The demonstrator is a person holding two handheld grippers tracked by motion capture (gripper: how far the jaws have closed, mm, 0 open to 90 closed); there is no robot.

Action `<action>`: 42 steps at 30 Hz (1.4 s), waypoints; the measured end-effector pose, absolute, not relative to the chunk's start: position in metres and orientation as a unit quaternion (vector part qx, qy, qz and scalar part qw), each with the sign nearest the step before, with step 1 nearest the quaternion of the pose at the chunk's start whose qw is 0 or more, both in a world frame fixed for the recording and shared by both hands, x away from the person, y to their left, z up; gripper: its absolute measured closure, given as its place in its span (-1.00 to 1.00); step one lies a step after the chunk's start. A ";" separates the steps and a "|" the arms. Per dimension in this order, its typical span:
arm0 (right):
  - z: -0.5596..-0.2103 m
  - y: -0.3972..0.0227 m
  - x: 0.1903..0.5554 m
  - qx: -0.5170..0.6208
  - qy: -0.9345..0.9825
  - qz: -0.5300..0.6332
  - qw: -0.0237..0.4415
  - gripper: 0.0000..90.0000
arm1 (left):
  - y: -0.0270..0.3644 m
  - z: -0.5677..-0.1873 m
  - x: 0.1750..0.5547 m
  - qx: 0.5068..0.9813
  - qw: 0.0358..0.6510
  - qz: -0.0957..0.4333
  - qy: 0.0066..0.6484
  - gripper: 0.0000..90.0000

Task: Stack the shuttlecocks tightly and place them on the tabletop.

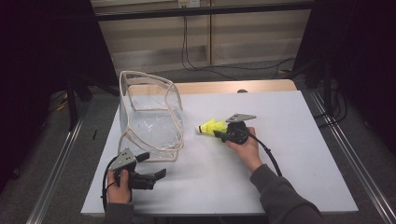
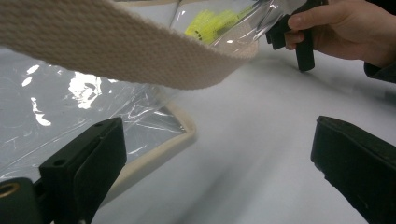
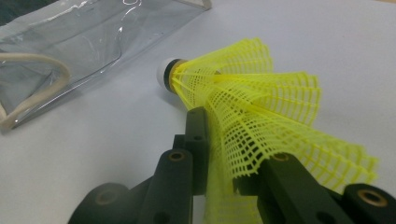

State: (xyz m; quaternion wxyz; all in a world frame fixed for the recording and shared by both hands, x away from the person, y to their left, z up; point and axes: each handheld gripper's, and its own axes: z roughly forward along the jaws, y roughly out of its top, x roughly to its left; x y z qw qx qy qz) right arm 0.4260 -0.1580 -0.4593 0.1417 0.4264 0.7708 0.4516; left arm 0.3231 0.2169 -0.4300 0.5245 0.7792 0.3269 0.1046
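Note:
A yellow plastic shuttlecock [image 1: 210, 127] with a white cork tip lies near the middle of the white table [image 1: 289, 158]. My right gripper [image 1: 224, 134] is shut on its mesh skirt from the right. In the right gripper view the black jaws [image 3: 224, 149] squeeze the shuttlecock's skirt [image 3: 252, 93] flat, and the cork points away toward the bag. A clear plastic bag [image 1: 149, 116] with cream webbing trim stands open to the left. My left gripper [image 1: 153, 165] rests open at the bag's near corner, with nothing between its jaws [image 2: 219, 140].
A cream strap [image 2: 116, 51] of the bag arches across the left gripper view, close to that gripper. Through the clear plastic, the shuttlecock [image 2: 210, 25] and the other hand [image 2: 336, 28] show. A metal rail [image 1: 345, 158] runs along the table's right side. Cables [image 1: 196, 60] hang behind.

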 end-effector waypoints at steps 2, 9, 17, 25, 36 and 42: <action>-0.458 -0.159 0.425 0.422 0.774 0.450 0.140 0.76 | 0.217 -0.430 0.323 0.779 0.525 0.104 0.327 -0.92; -0.454 -0.163 0.419 0.408 0.783 0.450 0.132 0.76 | 0.217 -0.430 0.322 0.778 0.525 0.105 0.328 -0.92; -0.458 -0.161 0.415 0.395 0.791 0.446 0.137 0.69 | 0.216 -0.429 0.322 0.779 0.525 0.106 0.326 -0.92; -0.461 -0.157 0.416 0.401 0.788 0.445 0.143 0.63 | 0.216 -0.430 0.323 0.780 0.524 0.105 0.327 -0.92; -0.455 -0.160 0.415 0.392 0.790 0.452 0.137 0.76 | 0.217 -0.429 0.322 0.778 0.525 0.106 0.328 -0.92; -0.446 -0.164 0.413 0.397 0.780 0.467 0.129 0.76 | 0.217 -0.429 0.322 0.778 0.526 0.106 0.328 -0.92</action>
